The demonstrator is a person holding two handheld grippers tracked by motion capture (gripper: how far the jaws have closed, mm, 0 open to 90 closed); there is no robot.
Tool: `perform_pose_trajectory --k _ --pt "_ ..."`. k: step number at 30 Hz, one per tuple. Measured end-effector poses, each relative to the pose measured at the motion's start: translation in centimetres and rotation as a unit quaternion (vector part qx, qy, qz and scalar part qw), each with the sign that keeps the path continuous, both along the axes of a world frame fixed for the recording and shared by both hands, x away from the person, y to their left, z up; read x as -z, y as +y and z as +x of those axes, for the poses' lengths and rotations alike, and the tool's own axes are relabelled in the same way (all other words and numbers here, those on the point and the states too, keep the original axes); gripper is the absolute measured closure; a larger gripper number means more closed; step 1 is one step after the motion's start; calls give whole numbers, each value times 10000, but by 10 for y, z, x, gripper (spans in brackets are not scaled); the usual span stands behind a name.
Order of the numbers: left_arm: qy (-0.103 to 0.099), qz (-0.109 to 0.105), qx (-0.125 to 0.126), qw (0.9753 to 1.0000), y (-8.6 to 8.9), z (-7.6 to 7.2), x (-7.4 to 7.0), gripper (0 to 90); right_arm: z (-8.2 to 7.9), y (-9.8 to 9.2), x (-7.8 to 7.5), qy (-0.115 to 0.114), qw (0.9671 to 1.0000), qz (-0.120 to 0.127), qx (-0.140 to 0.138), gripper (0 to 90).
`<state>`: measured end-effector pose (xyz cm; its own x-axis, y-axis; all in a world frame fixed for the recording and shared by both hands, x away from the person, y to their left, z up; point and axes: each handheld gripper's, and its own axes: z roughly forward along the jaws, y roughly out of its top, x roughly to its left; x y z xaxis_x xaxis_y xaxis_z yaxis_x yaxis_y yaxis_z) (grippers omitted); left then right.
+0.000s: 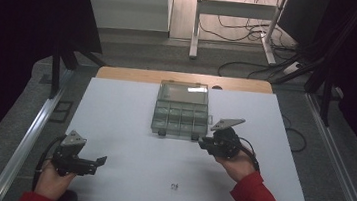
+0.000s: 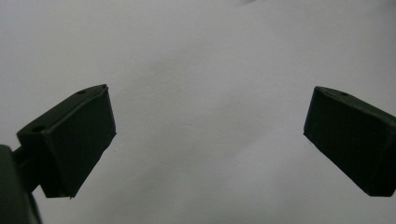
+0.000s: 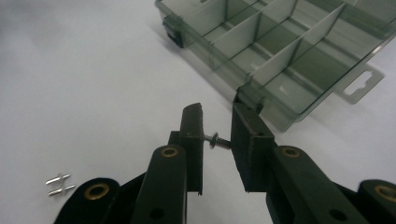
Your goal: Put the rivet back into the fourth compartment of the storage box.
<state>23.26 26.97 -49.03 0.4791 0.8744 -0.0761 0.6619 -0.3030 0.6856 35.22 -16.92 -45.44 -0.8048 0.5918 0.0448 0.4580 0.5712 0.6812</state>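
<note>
Presently, right gripper (image 3: 217, 140): jaws clamped on a small metal rivet (image 3: 215, 141), held crosswise just beside the near right corner of the clear compartment box (image 3: 280, 56) | left gripper (image 2: 208, 140): jaws wide apart over bare white table (image 1: 128, 125), well apart from box | two loose rivets (image 3: 60, 184) lay on table near front edge.

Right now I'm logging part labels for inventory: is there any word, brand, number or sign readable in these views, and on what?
None can be read.
Clear compartment box: no label or lettering visible.
Small metal pin held in the right tool: no marking.
Two loose pins on the white table: too small to tell.
</note>
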Motion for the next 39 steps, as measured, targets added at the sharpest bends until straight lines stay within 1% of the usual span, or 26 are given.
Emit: perform_pose_trajectory --k 2,10,20,22,23,27,32,39 --pt "0 -1 1 10000 0 0 0 26 5 0 -1 -37 10000 -21 31 740" --pt "-1 -5 1 10000 0 0 0 26 28 0 -5 -56 9997 77 227 739" --pt "7 -9 16 10000 0 0 0 26 55 -1 -4 -62 9989 109 456 739" --pt "5 -11 17 10000 0 0 0 25 60 0 -4 -95 9987 122 478 739" --pt "6 -10 17 10000 0 0 0 25 62 0 -4 -67 9986 123 509 739" --pt "7 -12 18 10000 0 1 0 25 71 0 -3 -75 9984 120 546 739" --pt "16 -19 24 10000 0 1 0 25 82 1 -2 8 9976 201 669 739" --pt "12 -14 23 10000 0 1 0 26 97 6 -1 -22 9971 157 739 739"
